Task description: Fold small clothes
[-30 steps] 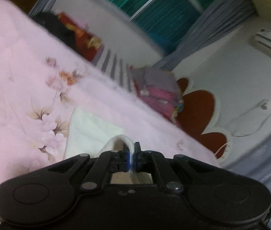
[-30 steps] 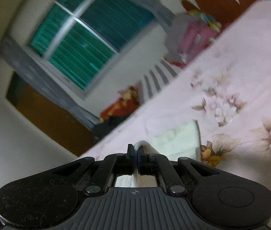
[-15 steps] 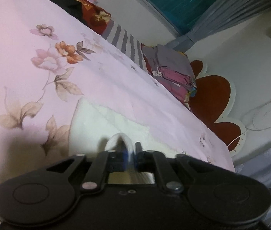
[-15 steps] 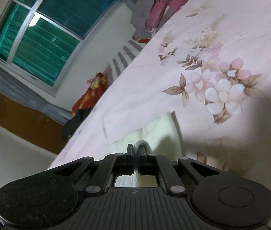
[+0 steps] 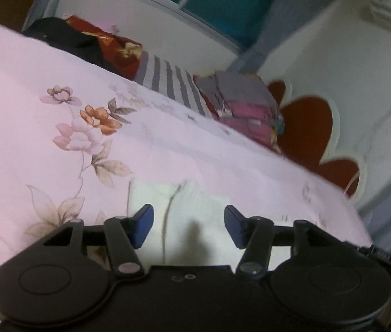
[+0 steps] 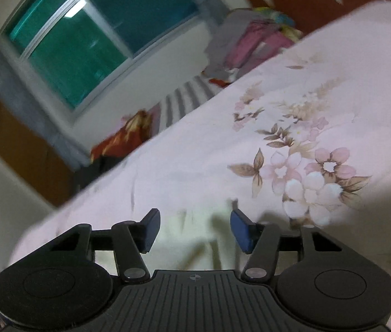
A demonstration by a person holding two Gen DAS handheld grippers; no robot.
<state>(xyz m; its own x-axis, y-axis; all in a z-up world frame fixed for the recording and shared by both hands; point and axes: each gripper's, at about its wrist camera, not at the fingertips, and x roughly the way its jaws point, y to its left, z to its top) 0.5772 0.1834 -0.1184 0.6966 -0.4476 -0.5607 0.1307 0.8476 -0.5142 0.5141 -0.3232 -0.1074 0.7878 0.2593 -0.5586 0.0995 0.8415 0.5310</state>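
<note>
A small white cloth point(image 5: 195, 215) lies flat on the pink flowered bedsheet point(image 5: 57, 116). My left gripper point(image 5: 188, 225) is open just above it, with its blue pads point(image 5: 142, 225) spread wide and nothing between them. In the right wrist view the same pale cloth point(image 6: 195, 232) lies under my right gripper point(image 6: 194, 231), which is also open and empty, its pads point(image 6: 239, 229) apart. Most of the cloth is hidden behind the gripper bodies.
A stack of folded pink and grey clothes point(image 5: 245, 108) sits at the far edge of the bed, next to a striped cloth point(image 5: 167, 83) and a dark and red pile point(image 5: 84, 41). A window point(image 6: 90, 36) and a white wall stand beyond the bed.
Both grippers were shut on the white cloth and have let go. Their jaws now stand wide open and the cloth lies flat on the sheet.
</note>
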